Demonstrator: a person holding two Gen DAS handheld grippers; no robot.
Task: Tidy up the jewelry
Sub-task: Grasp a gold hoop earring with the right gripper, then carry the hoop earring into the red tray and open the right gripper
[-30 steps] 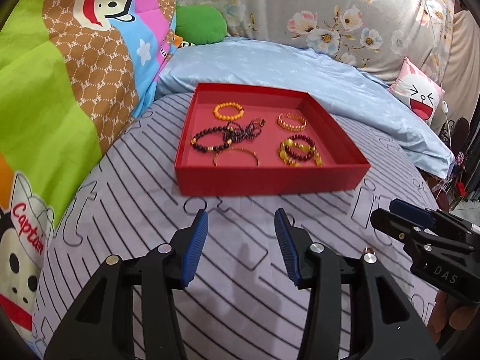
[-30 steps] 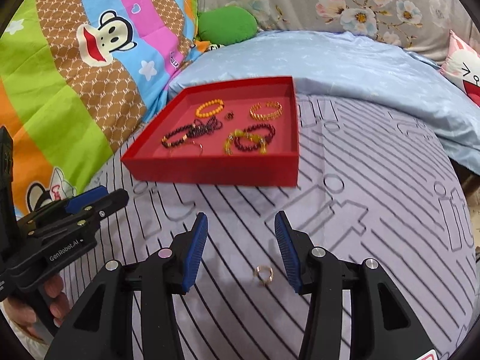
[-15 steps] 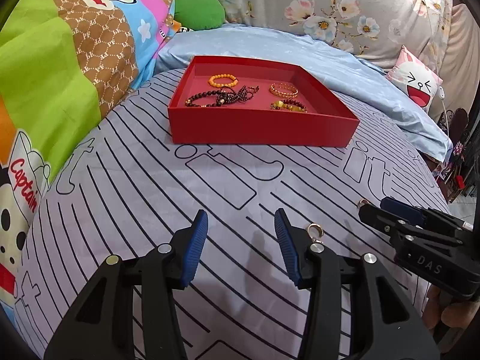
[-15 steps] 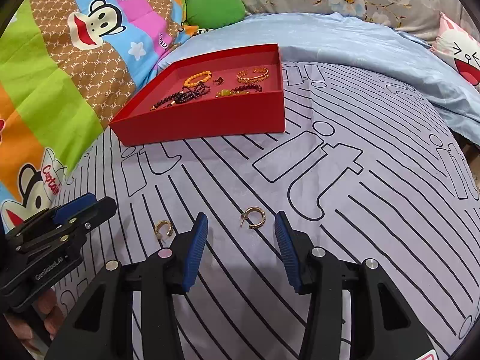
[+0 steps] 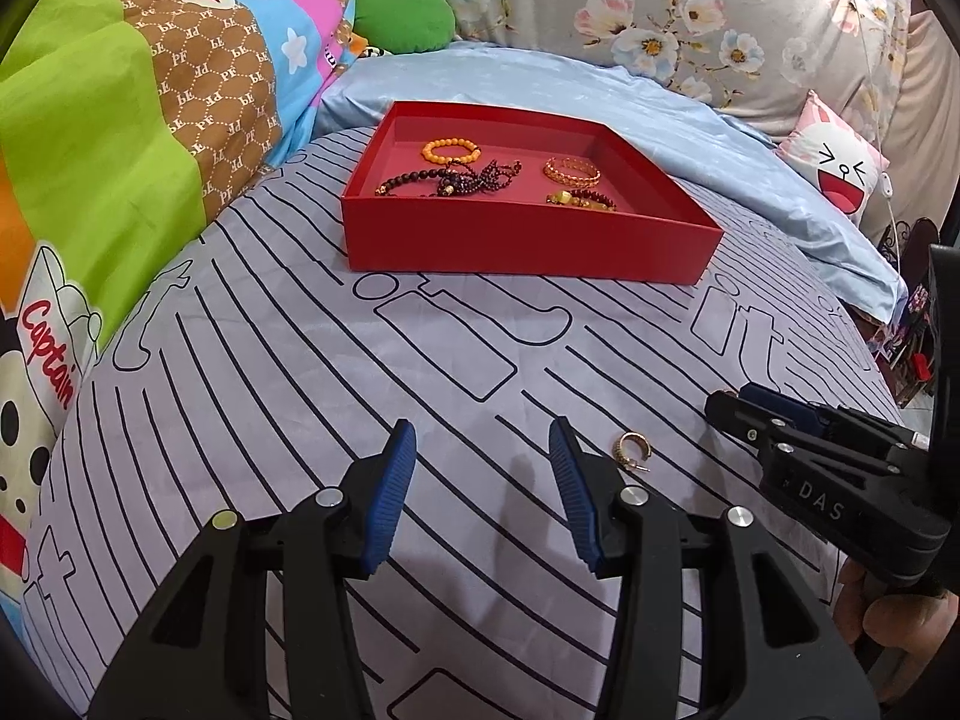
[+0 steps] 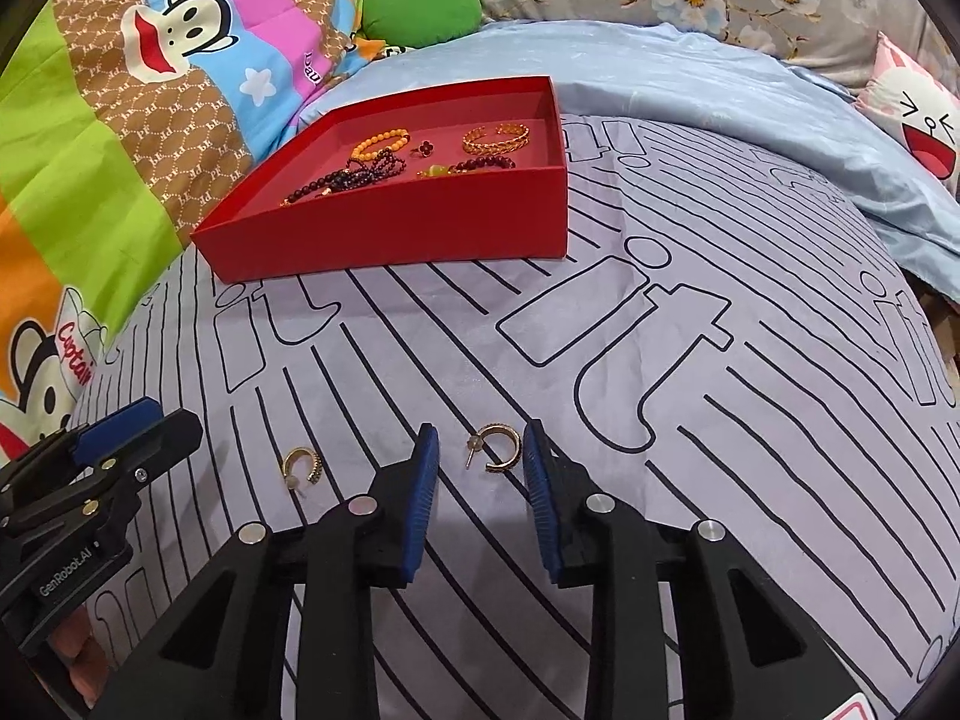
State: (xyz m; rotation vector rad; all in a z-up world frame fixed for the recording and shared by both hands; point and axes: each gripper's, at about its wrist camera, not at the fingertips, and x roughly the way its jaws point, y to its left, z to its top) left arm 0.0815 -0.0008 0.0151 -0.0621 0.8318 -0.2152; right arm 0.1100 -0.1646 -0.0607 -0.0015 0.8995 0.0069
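Note:
A red tray (image 6: 390, 240) sits on the striped bedspread and holds several bracelets, among them an orange bead one (image 6: 379, 141) and a gold chain one (image 6: 495, 138). Two gold hoop earrings lie on the spread. One earring (image 6: 495, 447) lies between the fingers of my right gripper (image 6: 480, 438), whose jaws are closing with a gap still on both sides. The other earring (image 5: 633, 450) lies just right of my left gripper (image 5: 482, 438), which is open and holds nothing. That same earring (image 6: 303, 465) shows left of the right gripper.
A colourful cartoon blanket (image 5: 120, 150) rises along the left. A light blue sheet (image 5: 600, 90) and a green cushion (image 5: 402, 15) lie behind the tray. A cartoon pillow (image 5: 840, 174) is at the right, and the bed edge drops off beyond it.
Both grippers have come lower and closer to the bedspread. The right jaws have narrowed, and one earring now lies between them. The left jaws stand as wide as before.

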